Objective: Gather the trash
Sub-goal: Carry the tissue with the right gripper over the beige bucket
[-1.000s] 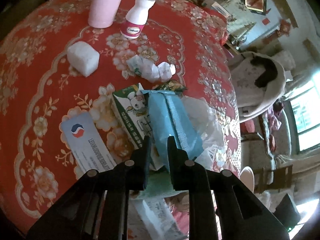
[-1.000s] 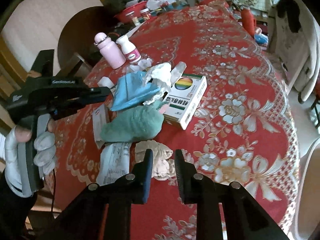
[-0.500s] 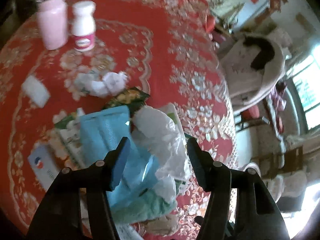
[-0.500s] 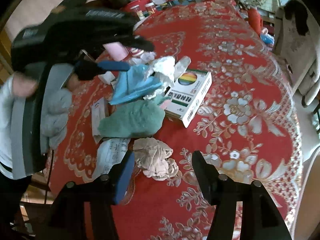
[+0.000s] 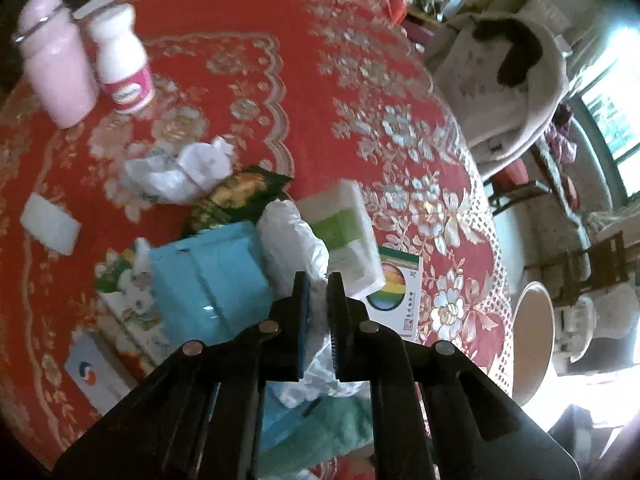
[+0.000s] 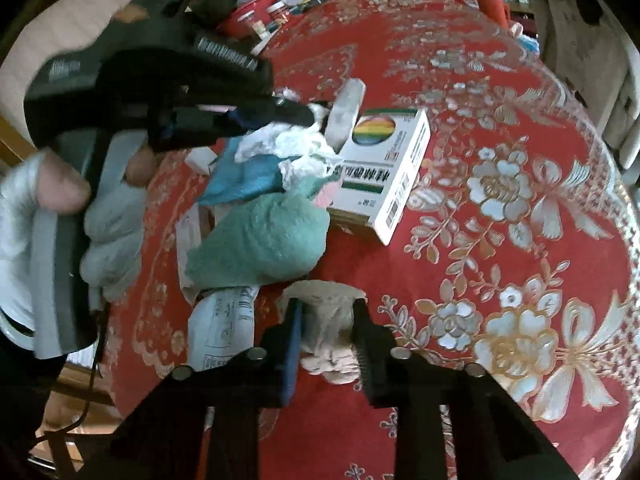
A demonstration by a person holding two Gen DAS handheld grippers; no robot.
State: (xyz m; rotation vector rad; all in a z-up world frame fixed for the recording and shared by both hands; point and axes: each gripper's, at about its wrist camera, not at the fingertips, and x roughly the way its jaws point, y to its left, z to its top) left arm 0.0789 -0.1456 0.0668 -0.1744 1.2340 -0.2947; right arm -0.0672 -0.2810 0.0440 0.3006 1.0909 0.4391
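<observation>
The left gripper (image 5: 317, 292), wide before, pinched the white bag (image 5: 294, 236). The right gripper (image 6: 326, 334) moved down, jaws apart around the tan wad (image 6: 330, 332).

The left wrist view is taken from above the left hand-held gripper (image 5: 318, 292), looking steeply down along its fingers, close over the heap on the tabletop (image 5: 320, 92). The right wrist view is taken low over the right hand-held gripper (image 6: 326, 320), facing across the tabletop (image 6: 500, 240) (the left hand-held gripper (image 6: 308, 114) is seen from its side here). Shared by both are the rainbow-printed box (image 5: 394, 292) (image 6: 384, 168) and the white crumpled plastic (image 5: 292, 240) (image 6: 296, 146).
</observation>
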